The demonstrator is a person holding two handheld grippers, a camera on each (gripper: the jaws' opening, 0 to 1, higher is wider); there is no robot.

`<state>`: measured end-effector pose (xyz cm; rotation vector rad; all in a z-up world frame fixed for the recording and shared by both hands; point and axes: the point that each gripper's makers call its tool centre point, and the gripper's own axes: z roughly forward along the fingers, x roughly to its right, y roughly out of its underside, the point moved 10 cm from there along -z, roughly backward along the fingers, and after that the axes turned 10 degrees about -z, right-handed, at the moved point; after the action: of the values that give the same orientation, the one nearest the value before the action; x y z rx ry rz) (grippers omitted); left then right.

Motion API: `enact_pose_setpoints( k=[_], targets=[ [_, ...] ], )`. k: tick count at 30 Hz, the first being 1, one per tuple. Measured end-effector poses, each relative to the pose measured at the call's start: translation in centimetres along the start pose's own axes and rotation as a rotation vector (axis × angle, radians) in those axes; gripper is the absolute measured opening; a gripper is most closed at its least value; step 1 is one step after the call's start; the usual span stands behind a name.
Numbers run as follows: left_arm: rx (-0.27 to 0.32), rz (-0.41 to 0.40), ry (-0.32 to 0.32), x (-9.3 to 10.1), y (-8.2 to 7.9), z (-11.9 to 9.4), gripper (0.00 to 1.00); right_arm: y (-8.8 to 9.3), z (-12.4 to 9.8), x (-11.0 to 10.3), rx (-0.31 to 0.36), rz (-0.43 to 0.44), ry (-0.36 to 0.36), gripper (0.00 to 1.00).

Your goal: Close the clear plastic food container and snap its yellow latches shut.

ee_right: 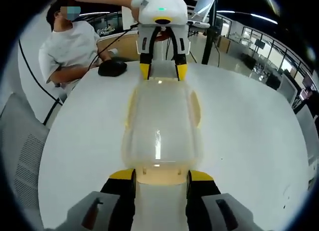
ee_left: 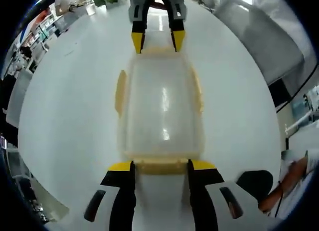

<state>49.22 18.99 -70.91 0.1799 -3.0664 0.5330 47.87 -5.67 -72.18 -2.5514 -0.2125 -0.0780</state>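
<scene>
The clear plastic container (ee_left: pixel 162 109) lies lengthwise on the white table (ee_left: pixel 70 106) with its lid down, and yellow latches show on its long sides. In the left gripper view my left gripper (ee_left: pixel 161 166) holds the near yellow end latch (ee_left: pixel 160 165), one jaw pressed on each end of it. My right gripper (ee_left: pixel 158 41) holds the far end the same way. In the right gripper view the container (ee_right: pixel 162 123) runs away from my right gripper (ee_right: pixel 161 175), which is shut across its near end latch (ee_right: pixel 160 176). The left gripper (ee_right: pixel 162 71) faces it at the far end.
A seated person in a white shirt (ee_right: pixel 67 54) is at the table's far left edge beside a black object (ee_right: pixel 112 67). Grey chairs (ee_left: pixel 259 36) stand around the round table. Desks and shelves fill the room behind.
</scene>
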Motion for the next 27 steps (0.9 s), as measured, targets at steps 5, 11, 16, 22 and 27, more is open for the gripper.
enact_pose_setpoints(
  k=[5, 11, 16, 22, 27],
  targets=[
    [-0.015, -0.008, -0.006, 0.08, -0.25, 0.04, 0.41, -0.09, -0.12, -0.07, -0.013, 0.002, -0.005, 0.37],
    [-0.019, -0.007, -0.008, 0.01, -0.31, 0.01, 0.4, -0.08, -0.16, -0.1, -0.015, -0.001, -0.006, 0.37],
    [-0.02, -0.01, -0.013, 0.18, -0.3, -0.02, 0.4, -0.1, -0.18, -0.11, -0.018, -0.006, -0.007, 0.36],
    [-0.035, -0.018, -0.017, 0.27, -0.43, -0.04, 0.37, -0.16, -0.22, -0.05, -0.021, 0.006, -0.008, 0.35],
    [-0.011, -0.056, -0.029, 0.38, -0.17, -0.11, 0.35, -0.09, -0.23, -0.07, -0.013, 0.004, -0.009, 0.35]
  ],
)
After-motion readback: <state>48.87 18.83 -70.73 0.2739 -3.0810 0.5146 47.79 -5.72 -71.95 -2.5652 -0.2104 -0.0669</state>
